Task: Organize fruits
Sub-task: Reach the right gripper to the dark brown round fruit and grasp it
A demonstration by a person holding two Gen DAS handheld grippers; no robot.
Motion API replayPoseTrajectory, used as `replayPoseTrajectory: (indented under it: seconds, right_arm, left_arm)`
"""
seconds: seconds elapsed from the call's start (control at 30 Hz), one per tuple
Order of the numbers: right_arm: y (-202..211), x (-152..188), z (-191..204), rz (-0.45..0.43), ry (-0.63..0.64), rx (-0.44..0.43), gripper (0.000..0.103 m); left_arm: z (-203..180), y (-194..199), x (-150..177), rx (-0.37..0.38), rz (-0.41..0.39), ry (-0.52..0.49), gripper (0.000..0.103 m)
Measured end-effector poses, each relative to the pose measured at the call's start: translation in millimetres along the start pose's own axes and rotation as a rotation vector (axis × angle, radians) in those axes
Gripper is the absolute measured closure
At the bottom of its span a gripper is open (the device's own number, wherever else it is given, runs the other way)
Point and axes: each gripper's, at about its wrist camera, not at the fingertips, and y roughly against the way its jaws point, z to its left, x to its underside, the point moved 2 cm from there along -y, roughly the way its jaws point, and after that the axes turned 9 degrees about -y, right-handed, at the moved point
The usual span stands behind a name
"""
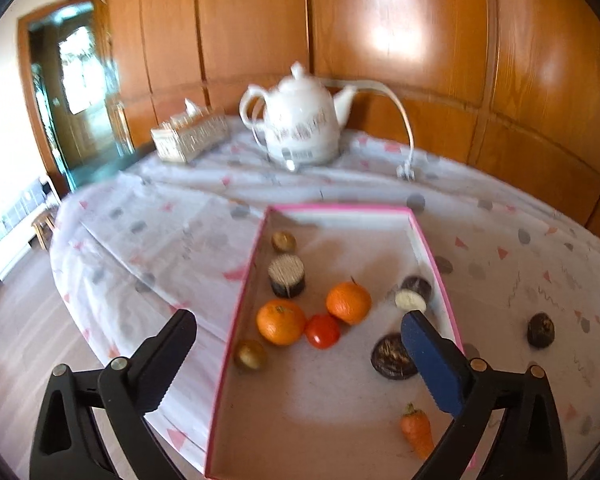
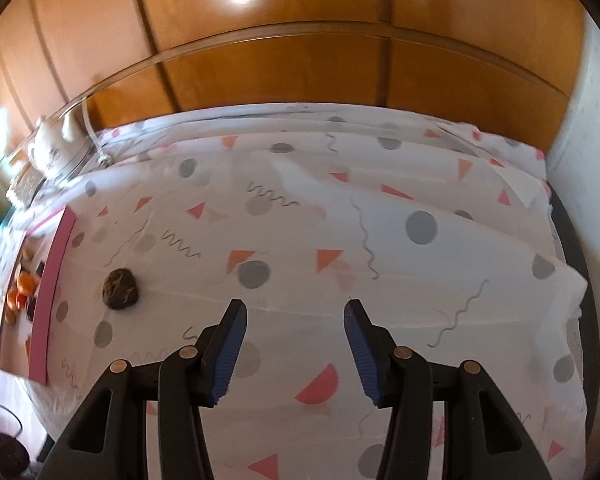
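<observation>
A pink-rimmed box (image 1: 436, 264) lies on the patterned tablecloth. It holds two oranges (image 1: 281, 321) (image 1: 348, 302), a red tomato (image 1: 322, 331), a carrot (image 1: 417, 429), two kiwi-like brown fruits (image 1: 251, 355) (image 1: 283, 241) and several dark round pieces (image 1: 392, 357). One dark round fruit (image 1: 541, 330) lies on the cloth to the right of the box; it also shows in the right wrist view (image 2: 120, 289). My left gripper (image 1: 298, 322) is open and empty above the box. My right gripper (image 2: 296, 312) is open and empty over bare cloth, to the right of the dark fruit.
A white teapot (image 1: 300, 120) with a cord and a woven tissue box (image 1: 190, 136) stand at the back of the table. A wooden panelled wall runs behind. The box's pink side (image 2: 54, 288) shows at the left of the right wrist view.
</observation>
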Motion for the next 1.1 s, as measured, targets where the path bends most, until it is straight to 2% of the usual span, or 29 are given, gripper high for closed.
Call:
replayPoseTrajectory:
  seconds: [0.03, 0.23, 0.33, 0.5, 0.73, 1.0, 1.1]
  right_arm:
    - [-0.3, 0.6, 4.2, -0.001, 0.016, -0.012, 0.052]
    - [-0.7, 10.3, 34.4, 0.009, 0.126, -0.084, 0.052]
    - [-2.8, 17.5, 48.3, 0.026, 0.185, -0.118, 0.06]
    - [-10.7, 31.2, 69.0, 0.079, 0.272, -0.14, 0.065]
    - [-17.7, 41.4, 91.9, 0.135, 0.346, -0.167, 0.066]
    - [-32.1, 31.8, 140.8, 0.156, 0.392, -0.225, 0.065]
    - [-44.8, 28.0, 158.1, 0.171, 0.392, -0.231, 0.06]
  left_arm:
    - [0.0, 3.8, 0.3, -0.009, -0.028, -0.006, 0.0]
    - [-2.9, 7.9, 3.3, 0.02, -0.057, -0.027, 0.0]
    - [-6.3, 8.6, 5.1, 0.046, -0.057, -0.037, 0.0]
    - [-5.6, 10.4, 7.4, 0.086, -0.023, -0.027, 0.0]
    - [-2.2, 7.1, 14.3, 0.132, 0.023, -0.004, 0.0]
    - [-0.9, 10.9, 20.6, 0.116, 0.017, -0.02, 0.0]
    - [1.8, 11.1, 20.5, 0.114, 0.015, -0.018, 0.0]
